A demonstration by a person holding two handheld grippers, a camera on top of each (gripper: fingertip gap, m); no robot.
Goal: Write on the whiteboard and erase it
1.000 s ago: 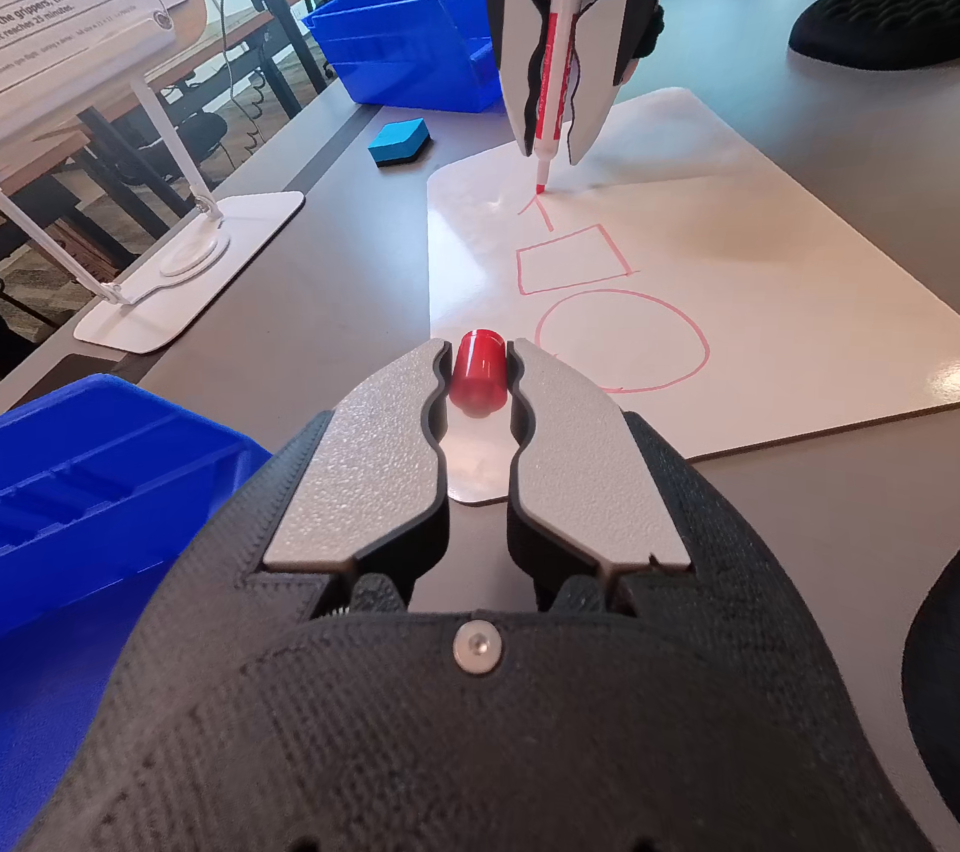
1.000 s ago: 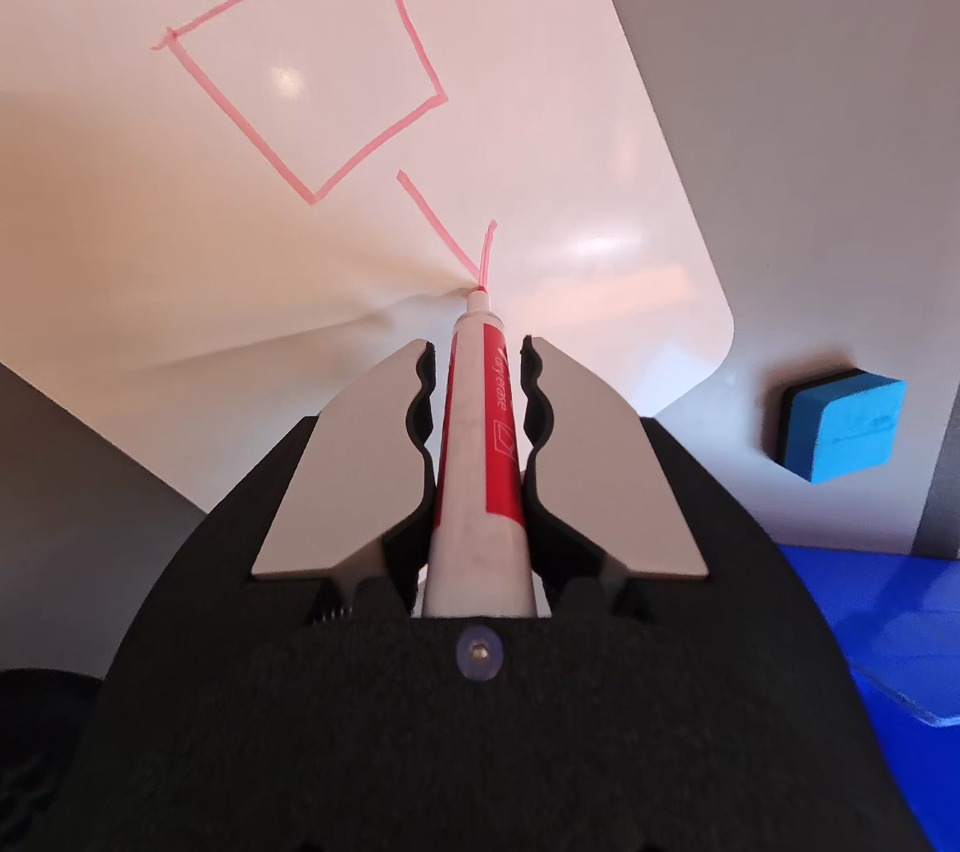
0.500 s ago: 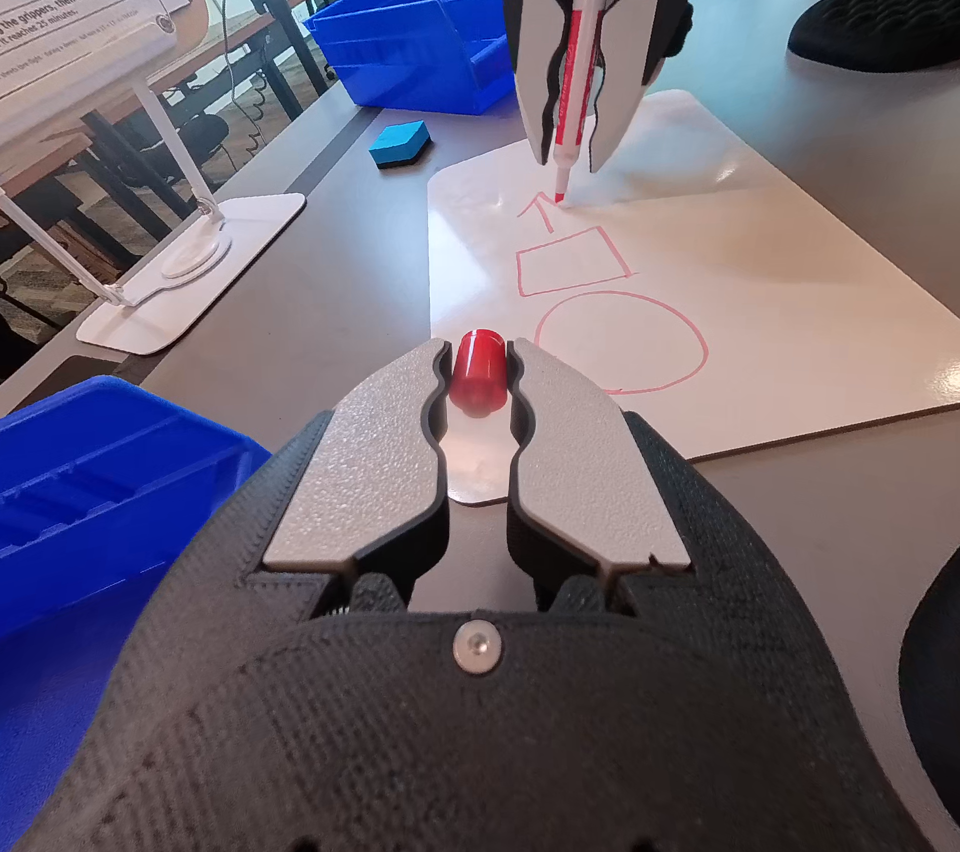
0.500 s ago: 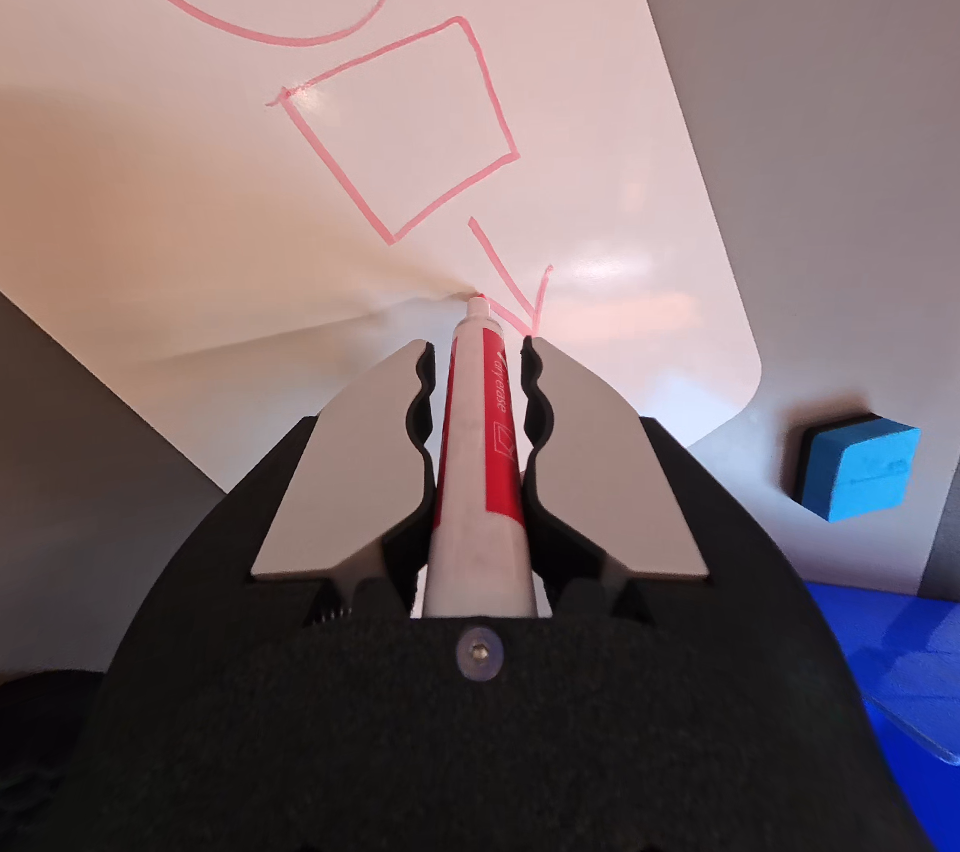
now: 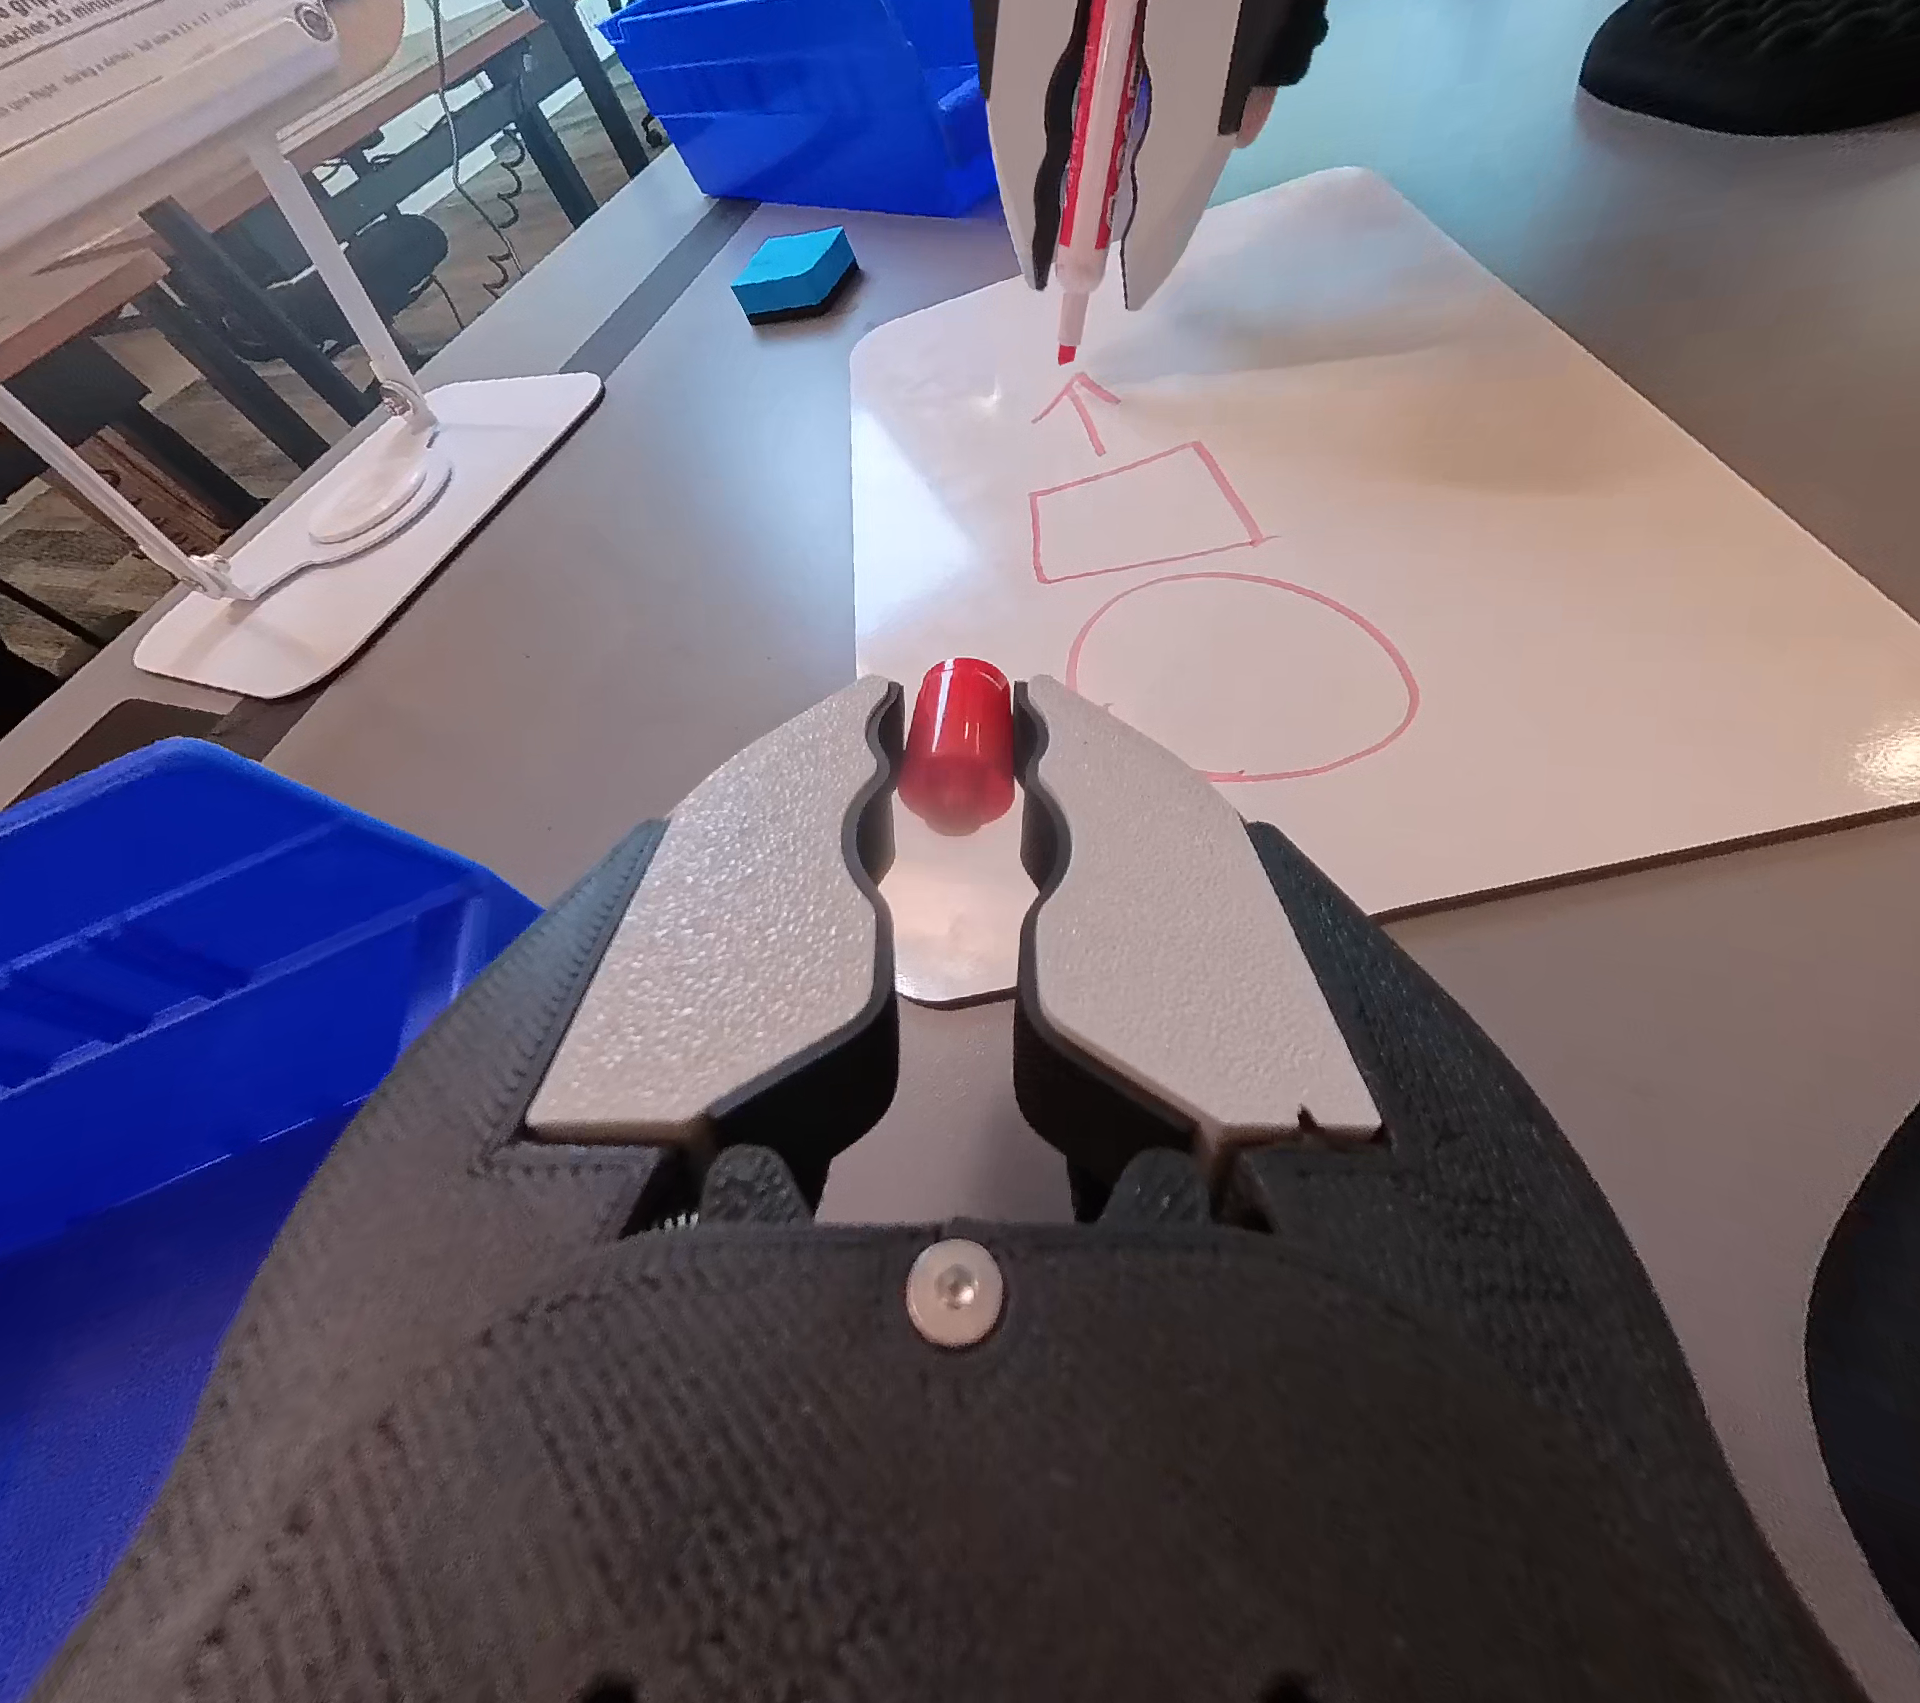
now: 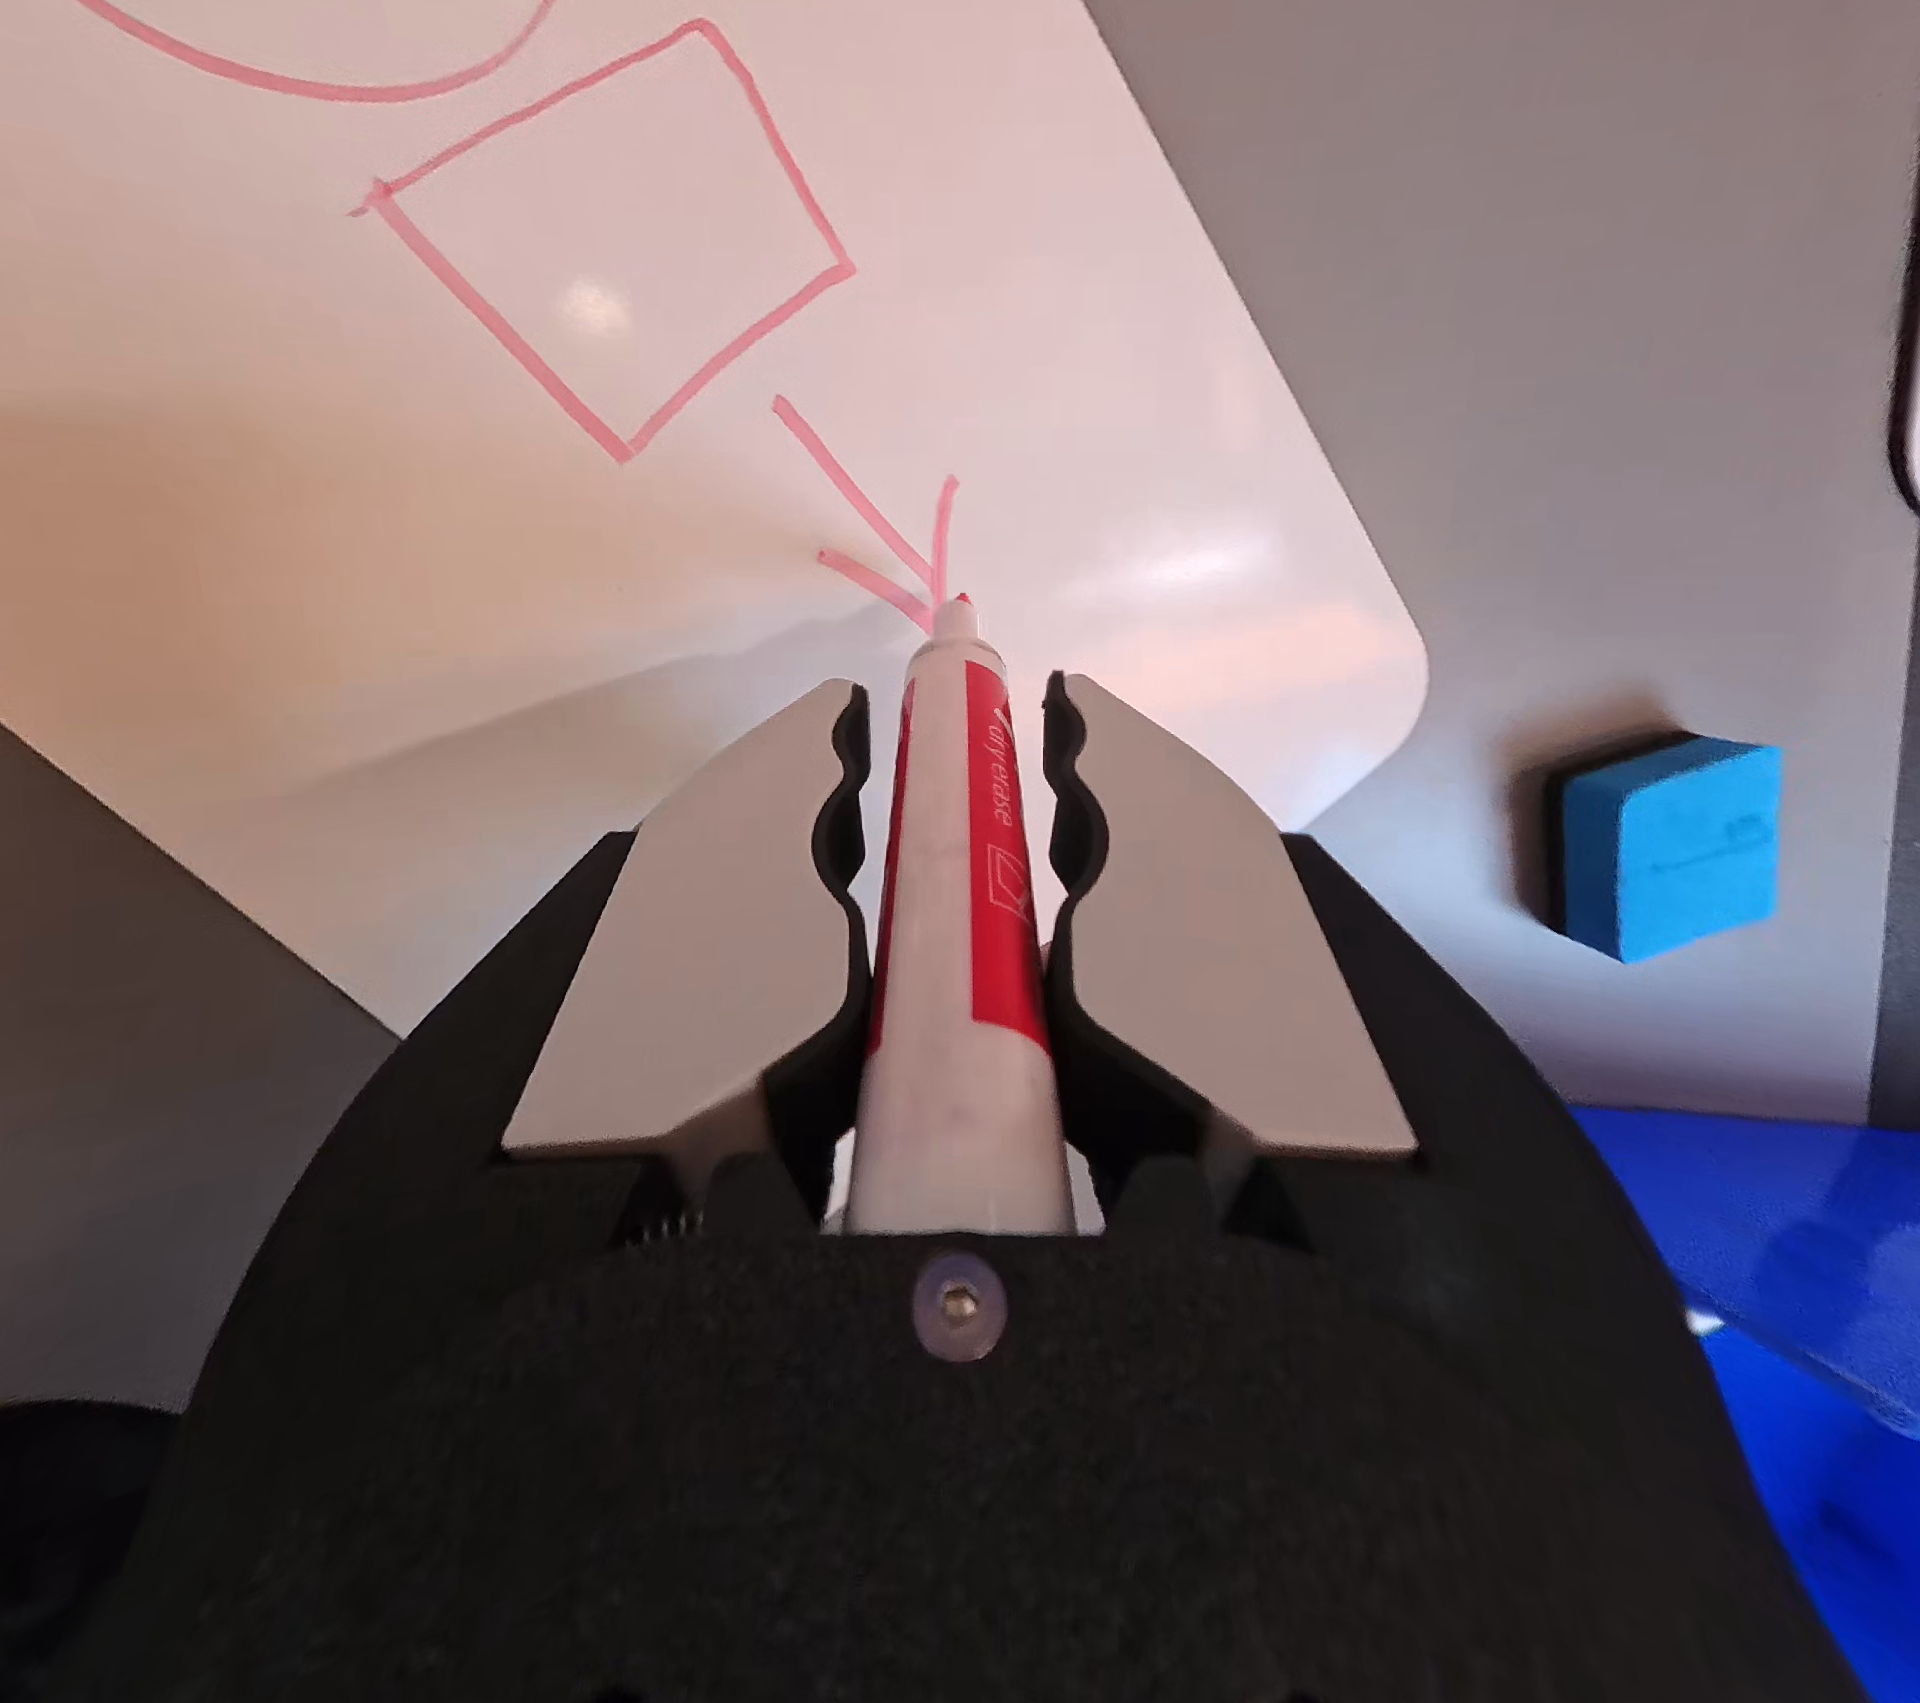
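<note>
A white whiteboard lies flat on the grey table and bears a red circle, a square and an arrow. My right gripper is shut on a red-and-white marker; in the left wrist view the gripper holds the marker tip-down, just above the board beyond the arrow head. My left gripper is shut on the red marker cap over the board's near corner. A blue eraser lies on the table left of the board; it also shows in the right wrist view.
A blue bin stands behind the board and another blue bin at my near left. A white sign stand sits on the table's left edge. Black mesh chair parts are at the right. The grippers' ends are close to 20 centimeters from one another.
The right gripper finished the arrow head's second stroke, then lifted the marker tip off the board and drew back a little. The left gripper with the cap has not moved.
</note>
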